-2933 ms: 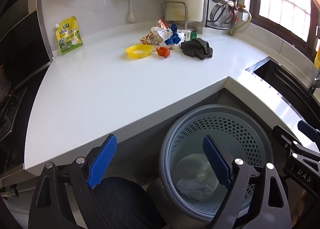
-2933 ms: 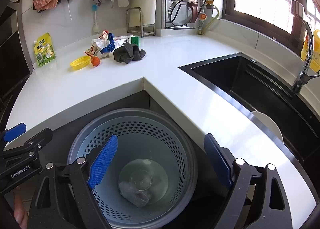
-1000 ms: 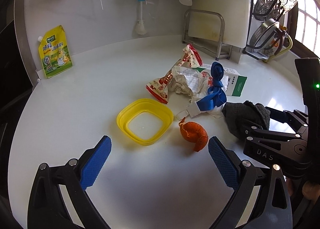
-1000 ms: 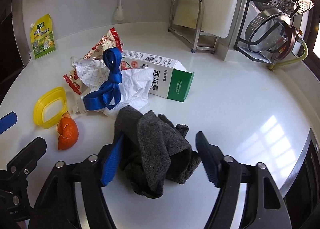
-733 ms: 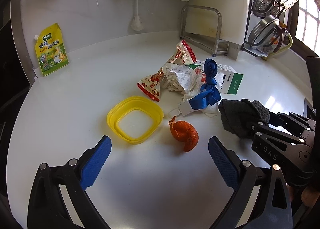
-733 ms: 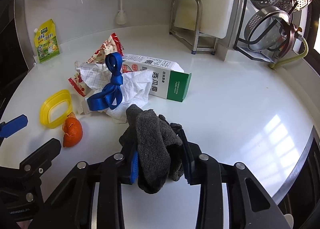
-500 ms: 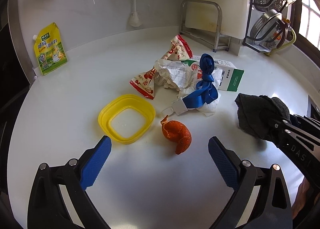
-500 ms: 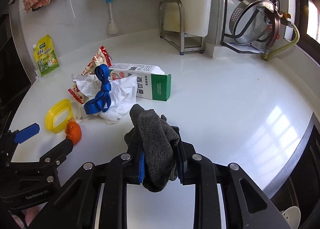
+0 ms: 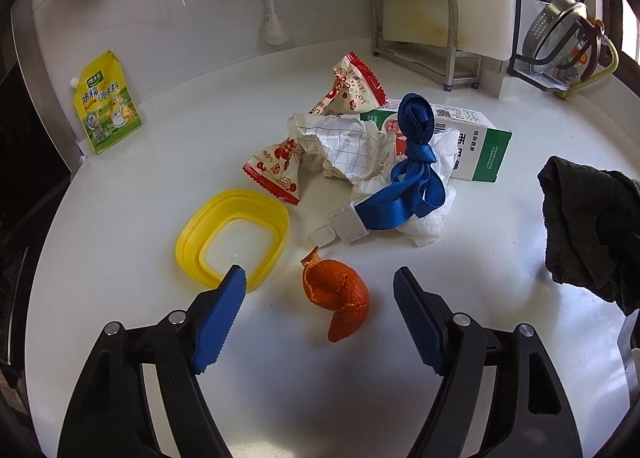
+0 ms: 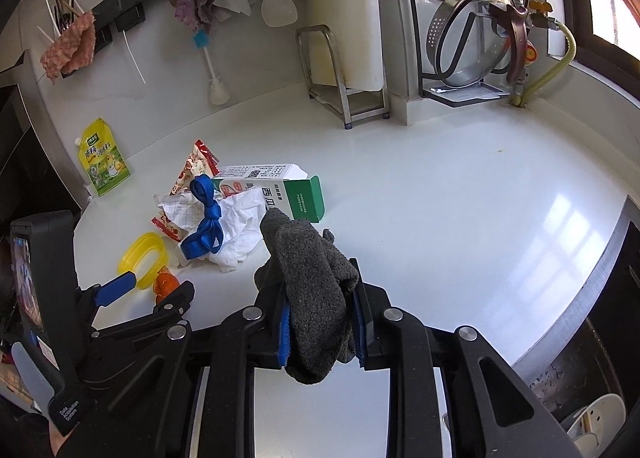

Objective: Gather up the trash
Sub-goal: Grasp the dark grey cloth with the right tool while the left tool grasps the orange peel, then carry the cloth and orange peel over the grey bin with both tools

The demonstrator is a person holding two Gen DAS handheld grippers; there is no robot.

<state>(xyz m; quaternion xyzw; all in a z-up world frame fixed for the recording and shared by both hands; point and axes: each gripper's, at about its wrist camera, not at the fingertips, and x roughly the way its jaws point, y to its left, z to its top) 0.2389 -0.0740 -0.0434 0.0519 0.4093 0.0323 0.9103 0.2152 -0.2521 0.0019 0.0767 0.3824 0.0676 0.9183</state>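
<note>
Right gripper [image 10: 320, 332] pinches the grey cloth [image 10: 312, 282], lifted clear of the counter [image 10: 460, 218]. Left gripper [image 9: 318, 314] half spread, jaws just been closing, orange peel [image 9: 340, 294] between them, untouched. Step: picking the peel. Next, I'd judge: lower, close on it. Yellow ring [image 9: 232, 234] just left of the left pad.

Home kitchen. White desk [image 10: 460, 186] w/ sink edge [image 10: 600, 270] to the right of the hand-held gripper. Ahead: utensil rail [image 10: 120, 14], steamer rack [image 10: 472, 30], cutting board [image 10: 344, 14].
</note>
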